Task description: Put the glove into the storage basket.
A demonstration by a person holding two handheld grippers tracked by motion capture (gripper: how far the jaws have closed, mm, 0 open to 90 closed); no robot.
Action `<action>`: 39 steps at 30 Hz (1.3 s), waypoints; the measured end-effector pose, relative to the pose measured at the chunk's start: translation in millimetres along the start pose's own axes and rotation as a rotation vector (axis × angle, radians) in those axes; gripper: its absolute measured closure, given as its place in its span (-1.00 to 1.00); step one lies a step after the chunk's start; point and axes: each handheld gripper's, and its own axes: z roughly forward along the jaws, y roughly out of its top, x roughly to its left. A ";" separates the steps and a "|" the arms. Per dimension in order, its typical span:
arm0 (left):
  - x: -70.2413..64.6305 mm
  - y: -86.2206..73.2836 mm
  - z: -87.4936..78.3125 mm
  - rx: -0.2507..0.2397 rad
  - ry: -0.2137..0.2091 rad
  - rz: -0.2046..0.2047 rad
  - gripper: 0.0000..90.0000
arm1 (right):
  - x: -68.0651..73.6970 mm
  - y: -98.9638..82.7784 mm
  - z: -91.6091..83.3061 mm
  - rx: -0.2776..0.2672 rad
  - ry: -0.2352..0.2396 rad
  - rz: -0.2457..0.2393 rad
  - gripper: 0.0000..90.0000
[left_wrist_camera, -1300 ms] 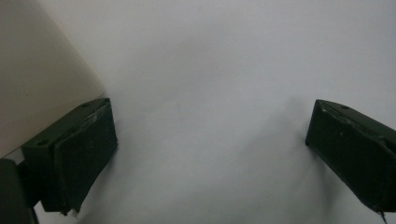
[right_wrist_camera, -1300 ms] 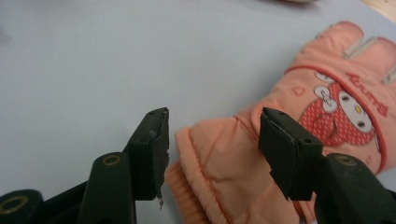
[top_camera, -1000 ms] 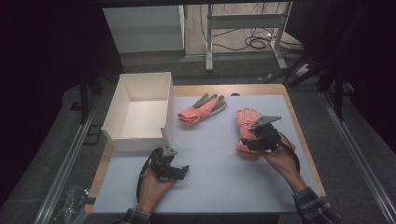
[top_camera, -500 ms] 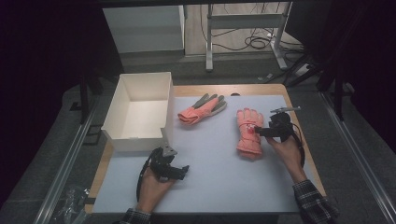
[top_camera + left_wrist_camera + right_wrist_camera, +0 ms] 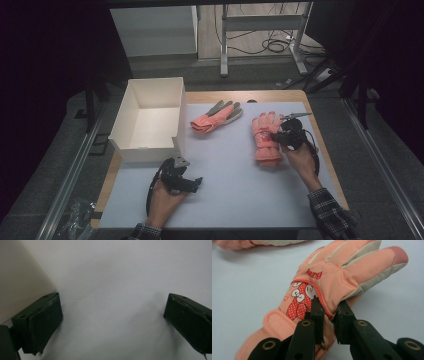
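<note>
At about four o'clock on the table (image 5: 225, 200), my right gripper (image 5: 329, 308) pinches the edge of the pink glove (image 5: 342, 275), which lies flat. My left gripper (image 5: 112, 322) rests with jaws wide apart at seven o'clock, by what looks like the white box (image 5: 150, 120). Another pink glove (image 5: 215, 119) lies at twelve o'clock.

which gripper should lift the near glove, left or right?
Right. The right gripper already has its jaws closed on the edge of the near glove. The left gripper sits open on the mat beside the white box, well away from that glove, nothing between its jaws.
</note>
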 end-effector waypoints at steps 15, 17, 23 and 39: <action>0.0 0.0 -0.1 0.000 0.000 0.000 -0.96 | 93.5 29.1 -2.6 0.013 0.117 -0.249 0.12; 0.1 0.0 0.0 -0.001 0.000 0.001 -0.96 | 96.2 31.1 -6.3 0.013 0.160 -0.238 0.09; 0.0 -0.1 0.0 0.000 0.000 0.000 -0.96 | 76.8 37.5 -6.1 -0.029 0.146 -0.190 -0.03; 0.0 0.0 -0.1 0.000 0.000 0.000 -0.96 | 84.0 -17.1 22.6 0.025 0.195 -0.054 0.63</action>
